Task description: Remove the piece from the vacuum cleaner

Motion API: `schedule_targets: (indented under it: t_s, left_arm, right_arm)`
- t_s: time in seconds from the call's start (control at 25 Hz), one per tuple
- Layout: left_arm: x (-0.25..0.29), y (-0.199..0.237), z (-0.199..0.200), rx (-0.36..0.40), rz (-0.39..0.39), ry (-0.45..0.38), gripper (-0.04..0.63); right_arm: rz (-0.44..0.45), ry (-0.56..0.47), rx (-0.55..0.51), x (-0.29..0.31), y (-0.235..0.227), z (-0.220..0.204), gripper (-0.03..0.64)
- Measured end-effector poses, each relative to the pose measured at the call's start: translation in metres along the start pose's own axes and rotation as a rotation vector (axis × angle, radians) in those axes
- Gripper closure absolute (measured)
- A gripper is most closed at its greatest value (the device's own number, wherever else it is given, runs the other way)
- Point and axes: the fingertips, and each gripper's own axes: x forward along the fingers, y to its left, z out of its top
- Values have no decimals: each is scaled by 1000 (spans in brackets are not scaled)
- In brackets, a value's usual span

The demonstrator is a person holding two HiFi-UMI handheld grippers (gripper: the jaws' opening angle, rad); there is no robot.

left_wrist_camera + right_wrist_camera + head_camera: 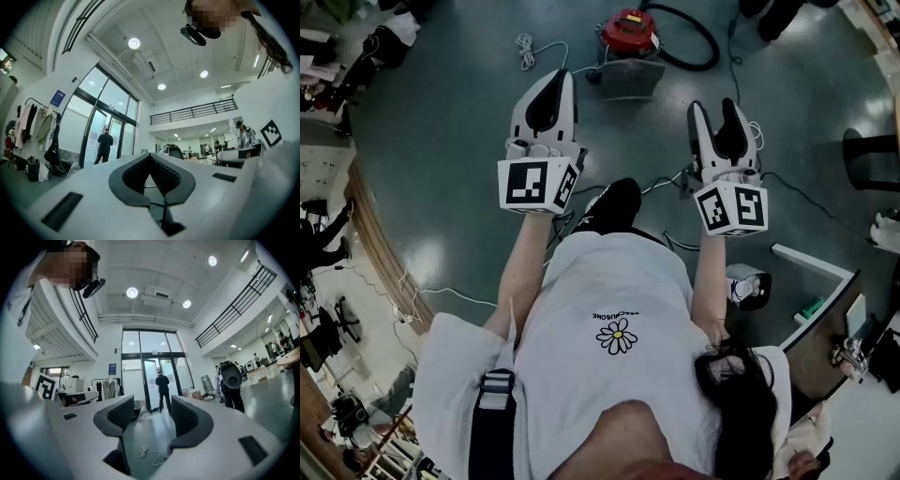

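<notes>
In the head view the red vacuum cleaner [629,31] stands on the grey floor ahead of me, with its black hose [695,49] looped to the right and a grey part [630,81] lying in front of it. Both grippers are held up in the air well short of it and touch nothing. My left gripper [555,84] [150,156] is shut, its dark pads meeting at the tip with nothing between them. My right gripper [713,111] [152,412] is open and empty; floor shows between its pads.
A white cord [525,47] lies left of the vacuum cleaner, and thin cables [670,183] run by my black shoe [614,202]. A white-edged desk [817,281] stands at the right, a black chair [870,155] beyond it. A person [163,389] stands at the glass doors.
</notes>
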Motion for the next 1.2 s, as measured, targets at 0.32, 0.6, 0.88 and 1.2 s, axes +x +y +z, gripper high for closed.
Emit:
schedule_targets:
  t_s: [0.32,0.6,0.88,1.2]
  left_arm:
    - [25,25,-18,-22,19,21,591]
    - [111,37,-46,-35,-20,39,591]
    - [238,94,-69,-48,-50,63,591]
    - [350,123,-101,-55,-136,138,591]
  right_arm:
    - [2,50,10,24,-7,-26,361]
    - [-25,64,1,92,-51,-39,361]
    - [-10,112,-34,215,-92,-47,361]
    - [-52,174,-109,305,-137,-55,362]
